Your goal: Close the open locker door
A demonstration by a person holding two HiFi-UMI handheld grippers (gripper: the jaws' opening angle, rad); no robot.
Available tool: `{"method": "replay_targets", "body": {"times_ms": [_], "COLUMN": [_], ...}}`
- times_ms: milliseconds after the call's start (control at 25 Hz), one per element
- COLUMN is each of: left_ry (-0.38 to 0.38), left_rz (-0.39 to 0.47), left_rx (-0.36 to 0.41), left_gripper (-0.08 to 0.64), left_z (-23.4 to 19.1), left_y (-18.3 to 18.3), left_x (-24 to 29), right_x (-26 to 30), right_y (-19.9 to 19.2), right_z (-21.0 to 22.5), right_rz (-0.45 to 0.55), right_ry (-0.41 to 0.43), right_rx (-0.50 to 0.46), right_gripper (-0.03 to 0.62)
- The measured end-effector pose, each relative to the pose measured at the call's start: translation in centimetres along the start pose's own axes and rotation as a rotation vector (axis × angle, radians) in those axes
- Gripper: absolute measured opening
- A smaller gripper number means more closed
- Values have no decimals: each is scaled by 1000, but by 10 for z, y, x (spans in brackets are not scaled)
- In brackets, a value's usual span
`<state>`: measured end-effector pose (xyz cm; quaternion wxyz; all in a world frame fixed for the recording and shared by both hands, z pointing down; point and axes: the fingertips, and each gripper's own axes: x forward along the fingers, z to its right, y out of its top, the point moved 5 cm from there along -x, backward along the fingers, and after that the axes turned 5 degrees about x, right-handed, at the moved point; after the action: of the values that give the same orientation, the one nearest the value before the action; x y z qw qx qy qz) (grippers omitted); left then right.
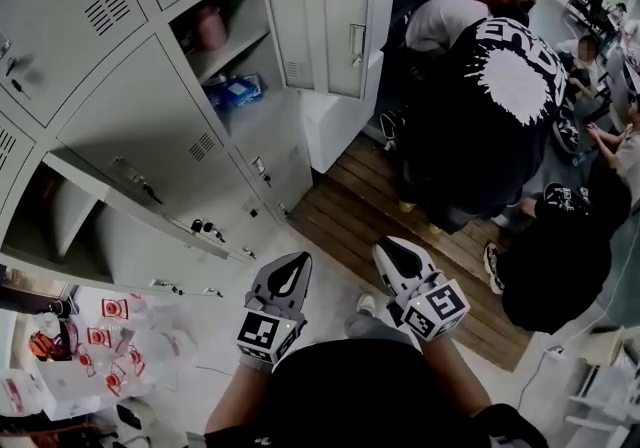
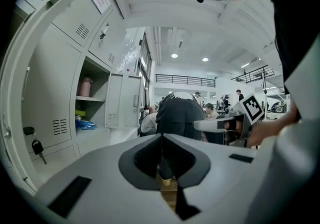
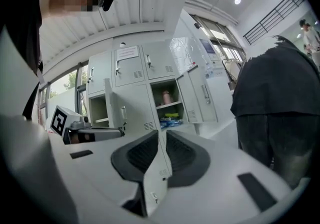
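Contact with the person (image 1: 490,106) crowded just beside the open locker door (image 1: 320,31) is risked when it is reached by the left claw (image 1: 297,260) or right claw (image 1: 386,249), both pressed together and empty.

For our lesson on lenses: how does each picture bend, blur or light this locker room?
Head view: evenly lit, sharp, lockers lean and curve. Left gripper view: fisheye, black corners, ceiling lights glare, near fingers soft. Right gripper view: same bulge, open door small yet clear.
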<state>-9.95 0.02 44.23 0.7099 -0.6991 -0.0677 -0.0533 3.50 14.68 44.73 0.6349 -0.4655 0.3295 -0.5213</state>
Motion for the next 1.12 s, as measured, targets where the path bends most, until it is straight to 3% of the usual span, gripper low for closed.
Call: {"method": "replay_targets", "body": {"times_ms": [640, 1120], "left_ry": [222, 242], "left_rz": [-34, -47], "left_rx": [3, 41], "left_gripper": [25, 25], "left_z": [-16, -64], "left_y": [27, 40], "left_x": [91, 95], "right_x": [74, 131], "right_y": [69, 70], "right_z": [102, 112], "right_rz": [33, 30], "right_ry": [93, 53], "right_rx": [-74, -74], "right_gripper": [64, 66]}}
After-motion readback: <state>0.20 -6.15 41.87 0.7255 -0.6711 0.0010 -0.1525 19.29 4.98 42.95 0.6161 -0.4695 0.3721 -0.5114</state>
